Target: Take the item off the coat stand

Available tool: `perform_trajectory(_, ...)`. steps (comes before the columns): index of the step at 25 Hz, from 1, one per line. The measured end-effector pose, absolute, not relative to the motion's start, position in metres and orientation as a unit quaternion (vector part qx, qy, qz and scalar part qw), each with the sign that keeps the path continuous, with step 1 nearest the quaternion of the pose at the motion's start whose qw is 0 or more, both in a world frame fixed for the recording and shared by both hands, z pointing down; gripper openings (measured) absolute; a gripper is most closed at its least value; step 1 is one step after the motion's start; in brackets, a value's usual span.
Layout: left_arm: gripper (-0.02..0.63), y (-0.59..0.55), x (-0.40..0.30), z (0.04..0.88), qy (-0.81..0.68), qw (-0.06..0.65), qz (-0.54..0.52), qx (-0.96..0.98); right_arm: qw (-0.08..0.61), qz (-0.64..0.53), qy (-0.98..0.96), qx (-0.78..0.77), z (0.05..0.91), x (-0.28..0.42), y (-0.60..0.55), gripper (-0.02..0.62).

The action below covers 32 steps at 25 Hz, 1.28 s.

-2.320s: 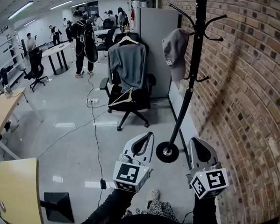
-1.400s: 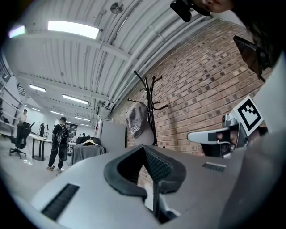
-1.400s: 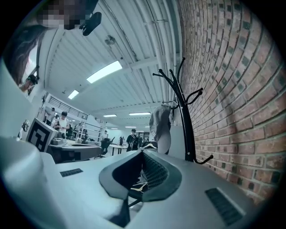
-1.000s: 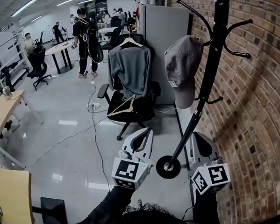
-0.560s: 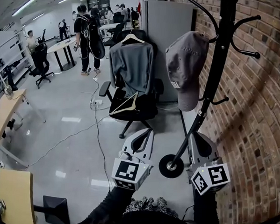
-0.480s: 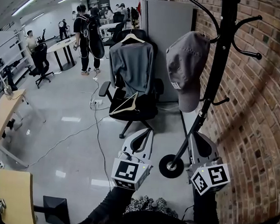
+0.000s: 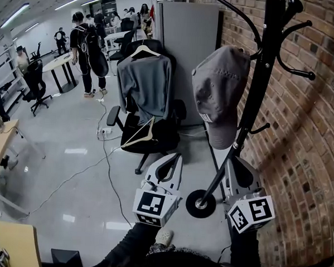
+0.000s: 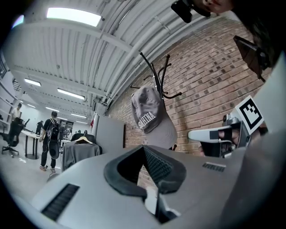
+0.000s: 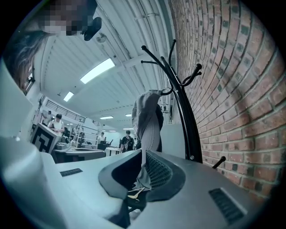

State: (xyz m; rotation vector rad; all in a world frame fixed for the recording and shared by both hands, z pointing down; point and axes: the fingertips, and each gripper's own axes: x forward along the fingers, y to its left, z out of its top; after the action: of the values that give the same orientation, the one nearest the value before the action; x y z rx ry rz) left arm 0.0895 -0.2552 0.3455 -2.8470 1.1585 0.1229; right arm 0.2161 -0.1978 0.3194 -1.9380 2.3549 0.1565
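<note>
A grey cap (image 7: 218, 85) hangs from a hook of the black coat stand (image 7: 259, 90), whose round base (image 7: 201, 203) sits on the floor by the brick wall. Both grippers are held low, below the cap and apart from it. My left gripper (image 7: 178, 157) is left of the pole, jaws together, nothing in them. My right gripper (image 7: 231, 161) sits just right of the pole, also shut and empty. The left gripper view shows the cap (image 8: 150, 114) above the closed tips of the left gripper (image 8: 144, 148). In the right gripper view the cap (image 9: 146, 116) hangs edge-on beyond the right gripper (image 9: 145, 152).
An office chair with a grey sweater on a hanger (image 7: 144, 84) stands left of the stand, a bare hanger (image 7: 139, 135) on its seat. A grey partition (image 7: 186, 42) is behind. A cable (image 7: 106, 166) crosses the floor. The brick wall (image 7: 306, 137) is at the right. People (image 7: 85, 42) stand far back.
The view has come closer to the stand, so the cap looks larger and nearer. Both grippers keep their low place and stay shut.
</note>
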Motion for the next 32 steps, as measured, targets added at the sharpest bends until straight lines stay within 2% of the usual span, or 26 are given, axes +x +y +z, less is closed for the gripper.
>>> perform_trajectory(2,0.008,-0.265,0.092,0.344,0.370,0.034,0.041,-0.928,0.055,0.057,0.765,-0.639,0.312,0.219,-0.204,0.029)
perform_trajectory(5,0.008,-0.278,0.094,0.343,0.364,0.032,0.042,-0.930,0.076,0.050,0.763,-0.640,0.306,0.224,-0.215,0.154)
perform_trajectory(7,0.008,-0.286,0.095,0.344,0.361,0.031,0.042,-0.931,0.082,0.043,0.763,-0.639,0.305,0.227,-0.223,0.217)
perform_trajectory(10,0.008,-0.295,0.097,0.343,0.358,0.033,0.042,-0.932,0.076,0.041,0.767,-0.636,0.304,0.229,-0.235,0.249)
perform_trajectory(17,0.008,-0.309,0.094,0.336,0.354,0.038,0.040,-0.934,0.090,0.016,0.788,-0.609,0.300,0.223,-0.258,0.249)
perform_trajectory(29,0.008,-0.323,0.088,0.337,0.353,0.047,0.028,-0.934,0.038,0.039,0.808,-0.587,0.303,0.199,-0.284,0.244)
perform_trajectory(30,0.008,-0.324,0.087,0.338,0.354,0.045,0.027,-0.934,0.037,0.043,0.803,-0.593,0.302,0.201,-0.285,0.219)
perform_trajectory(31,0.008,-0.326,0.086,0.339,0.354,0.044,0.027,-0.934,0.040,0.048,0.799,-0.599,0.301,0.203,-0.285,0.151)
perform_trajectory(32,0.008,-0.327,0.086,0.339,0.354,0.044,0.026,-0.934,0.045,0.050,0.795,-0.603,0.300,0.205,-0.285,0.125)
